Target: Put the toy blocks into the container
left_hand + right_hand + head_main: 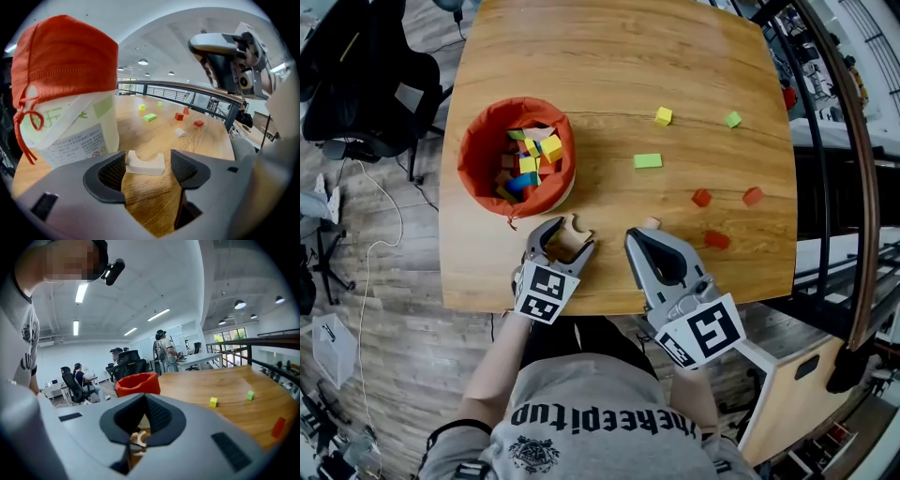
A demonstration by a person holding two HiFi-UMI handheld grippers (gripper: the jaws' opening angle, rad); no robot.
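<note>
Tabletop (pixel 609 75): container (pixel 474 141) beside arch block (pixel 573 229).

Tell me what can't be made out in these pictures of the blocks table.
- Lower blocks in the container: head view, buried under the top blocks.
- Print on the container's label: left gripper view, too small to read.
- Small beige block: head view, the right gripper covers its near side.
- Pale shape beyond the right gripper's tips: right gripper view, the shut jaws hide most of it.

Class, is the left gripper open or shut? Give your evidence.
Open. The left gripper has its jaws wide apart, the pale arch block on the table between them.
</note>
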